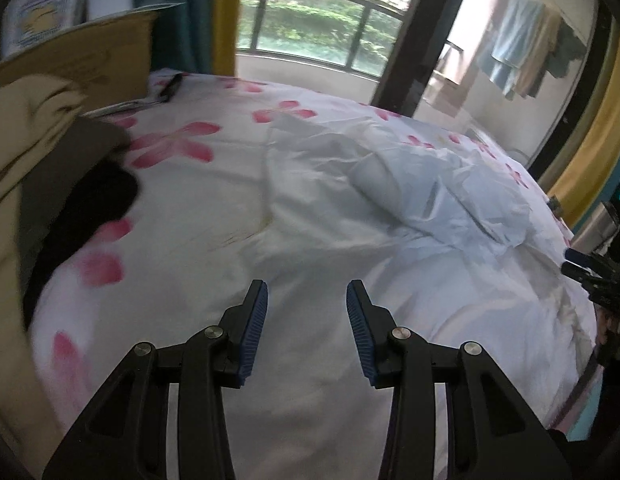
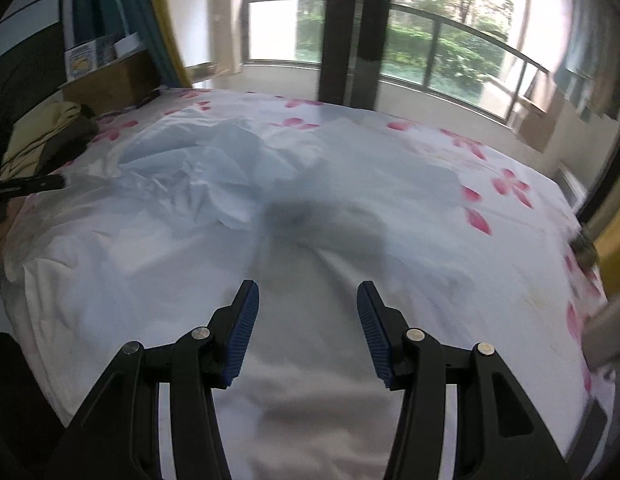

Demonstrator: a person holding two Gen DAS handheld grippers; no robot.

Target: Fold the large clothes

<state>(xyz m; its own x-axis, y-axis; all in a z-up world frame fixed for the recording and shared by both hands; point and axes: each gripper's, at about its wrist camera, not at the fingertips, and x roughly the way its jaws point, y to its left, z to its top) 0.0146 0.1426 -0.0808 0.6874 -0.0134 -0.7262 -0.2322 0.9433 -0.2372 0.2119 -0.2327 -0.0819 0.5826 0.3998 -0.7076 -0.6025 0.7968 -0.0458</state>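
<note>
A crumpled pale blue garment (image 1: 442, 200) lies on a bed with a white cover printed with pink flowers (image 1: 181, 208). In the left wrist view it sits ahead and to the right of my left gripper (image 1: 305, 292), which hovers open over the bare cover with nothing between its blue pads. In the right wrist view the same garment (image 2: 205, 168) lies ahead and to the left of my right gripper (image 2: 307, 292), also open and holding nothing above the white cover (image 2: 490, 280). The other gripper shows at each view's edge, the right one (image 1: 586, 270) and the left one (image 2: 29, 186).
A pile of beige, brown and black clothes (image 1: 41, 160) sits at the bed's left side by a cardboard box (image 1: 89, 56). Beyond the bed are a glass door with a dark post (image 2: 346, 40) and a balcony railing. Laundry (image 1: 526, 48) hangs outside. A metal flask (image 1: 596, 224) stands at the right.
</note>
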